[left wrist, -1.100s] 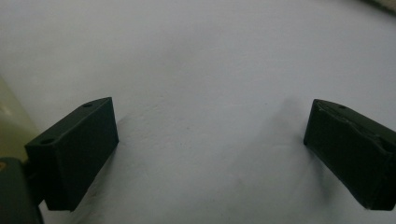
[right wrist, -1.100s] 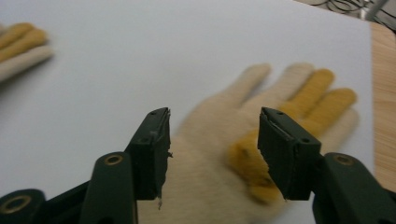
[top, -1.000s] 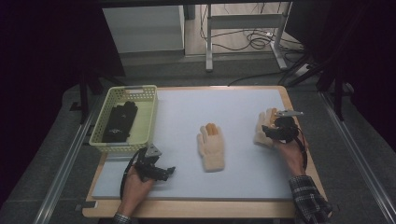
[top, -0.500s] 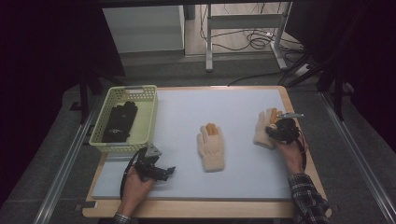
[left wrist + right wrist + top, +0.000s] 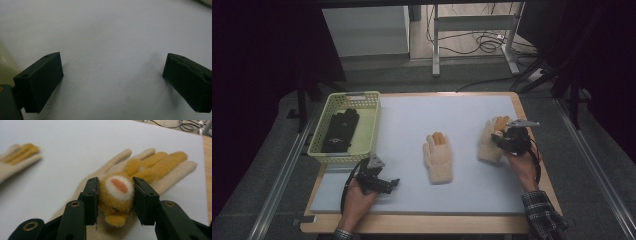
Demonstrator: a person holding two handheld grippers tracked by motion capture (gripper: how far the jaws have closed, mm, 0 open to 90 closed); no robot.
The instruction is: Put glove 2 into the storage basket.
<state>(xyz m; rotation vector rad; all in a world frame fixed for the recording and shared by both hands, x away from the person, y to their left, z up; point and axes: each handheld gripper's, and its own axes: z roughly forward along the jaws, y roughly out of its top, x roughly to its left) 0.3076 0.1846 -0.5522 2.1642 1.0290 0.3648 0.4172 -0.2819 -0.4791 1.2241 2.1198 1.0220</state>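
a: two gloves out on the white mat [image 5: 412, 115] of the table [image 5: 532, 165], both cream with orange fingers. right glove [image 5: 490, 142] lies near the right edge, middle glove [image 5: 438, 157] flat, well apart from it.

b: right tool?

a: right tool [image 5: 501, 141] sits over the right glove. right gripper view has the right tool [image 5: 115, 201] with its jaws pressed on both sides of a fuzzy orange-and-white patch [image 5: 117, 195] on the back of the right glove [image 5: 155, 171]. jaws have just been closing, patch is between them, pads touching it. so gripping the glove by that patch.

b: glove lifted?

a: can't tell. its fingers lie on the mat, pointing away from the camera. middle glove [image 5: 18, 157] blurry at far left in that view.

b: left tool?

a: left tool [image 5: 388, 184] at the near left of the mat, just in front of the basket. in the left gripper view the left tool [image 5: 112, 75] has its jaws wide apart, bare white mat [image 5: 110, 32] between them. open, holding nothing.

b: basket?

a: pale yellow-green basket [image 5: 371, 120] at the left edge of the table, black gloves [image 5: 341, 129] lying in it.
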